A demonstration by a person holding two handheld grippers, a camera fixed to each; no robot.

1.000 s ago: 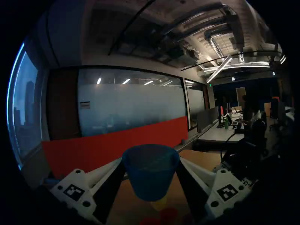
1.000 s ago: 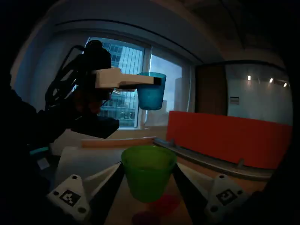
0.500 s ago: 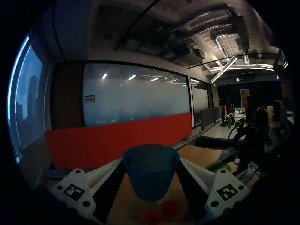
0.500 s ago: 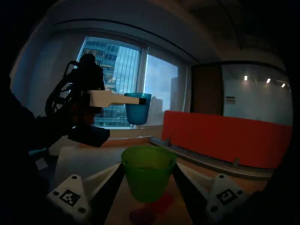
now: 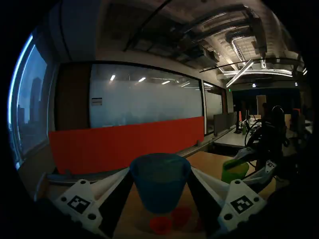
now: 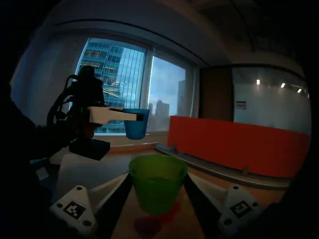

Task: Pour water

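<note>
1. The left gripper (image 5: 160, 175) is closed on the blue cup (image 5: 160, 189), with one finger pressing at each side. The cup is upright and held above the wooden table (image 5: 129, 215).
2. The two cups are well apart, so I judge the pouring is not yet begun. First bring one rim just over the other cup's mouth.
3. The right gripper (image 6: 157, 177) grips the green cup (image 6: 157, 193) in the same way, upright, over the red marks (image 6: 146, 226).
4. I cannot tell which cup has water. Tilt slowly and keep the receiving cup level.
</note>
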